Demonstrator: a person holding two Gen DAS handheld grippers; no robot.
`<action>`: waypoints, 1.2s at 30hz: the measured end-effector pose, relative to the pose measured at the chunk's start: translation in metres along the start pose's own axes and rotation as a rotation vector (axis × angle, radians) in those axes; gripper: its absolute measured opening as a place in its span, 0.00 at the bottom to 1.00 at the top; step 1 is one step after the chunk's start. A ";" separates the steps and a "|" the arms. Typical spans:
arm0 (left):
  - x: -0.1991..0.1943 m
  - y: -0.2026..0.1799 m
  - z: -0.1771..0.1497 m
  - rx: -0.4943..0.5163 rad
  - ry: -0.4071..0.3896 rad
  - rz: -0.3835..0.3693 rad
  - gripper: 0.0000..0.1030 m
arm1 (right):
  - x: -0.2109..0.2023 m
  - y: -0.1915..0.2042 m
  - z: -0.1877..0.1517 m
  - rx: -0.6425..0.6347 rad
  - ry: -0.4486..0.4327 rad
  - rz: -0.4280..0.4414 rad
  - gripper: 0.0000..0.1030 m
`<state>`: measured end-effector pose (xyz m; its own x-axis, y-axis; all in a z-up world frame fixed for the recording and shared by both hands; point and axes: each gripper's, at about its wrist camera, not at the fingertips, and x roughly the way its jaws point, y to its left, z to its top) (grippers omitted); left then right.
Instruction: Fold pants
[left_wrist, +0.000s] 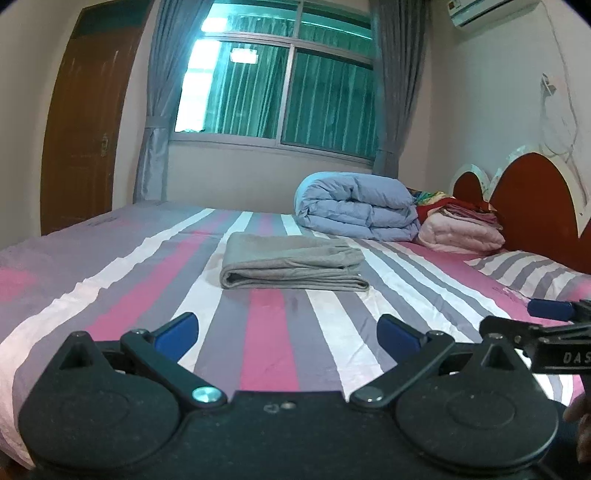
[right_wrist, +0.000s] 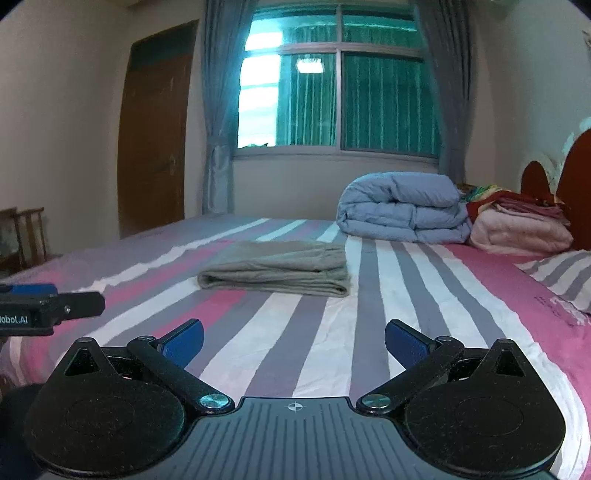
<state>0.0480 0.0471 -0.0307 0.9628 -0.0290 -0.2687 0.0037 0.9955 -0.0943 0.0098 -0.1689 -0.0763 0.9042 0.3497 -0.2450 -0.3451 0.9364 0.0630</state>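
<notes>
Grey pants (left_wrist: 291, 264) lie folded into a flat rectangle in the middle of the striped bed (left_wrist: 110, 280); the right wrist view shows the pants (right_wrist: 275, 269) from slightly further right. My left gripper (left_wrist: 288, 332) is open, held above the bed well short of the pants, with nothing between its blue pads. My right gripper (right_wrist: 293, 341) is also open and holds nothing, a similar distance back. Each gripper shows at the edge of the other's view: the right gripper (left_wrist: 546, 314) at the far right, the left gripper (right_wrist: 44, 302) at the far left.
A rolled blue duvet (left_wrist: 356, 206) and a stack of pink and red bedding (left_wrist: 461, 225) sit by the red headboard (left_wrist: 532, 199). A striped pillow (right_wrist: 565, 277) lies to the right. Behind the bed are a curtained window (left_wrist: 280, 81) and a brown door (left_wrist: 85, 122).
</notes>
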 end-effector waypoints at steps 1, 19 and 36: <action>0.000 -0.001 0.000 0.005 -0.002 -0.002 0.94 | 0.001 -0.001 0.000 0.002 0.001 0.000 1.00; -0.004 -0.002 -0.001 0.017 0.005 0.000 0.94 | 0.003 -0.012 -0.001 0.063 0.008 0.001 1.00; -0.003 0.002 0.000 0.003 0.005 0.002 0.94 | 0.001 -0.010 0.000 0.068 0.008 0.001 1.00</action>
<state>0.0453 0.0493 -0.0299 0.9615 -0.0276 -0.2734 0.0027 0.9958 -0.0911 0.0145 -0.1782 -0.0769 0.9018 0.3506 -0.2527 -0.3279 0.9359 0.1284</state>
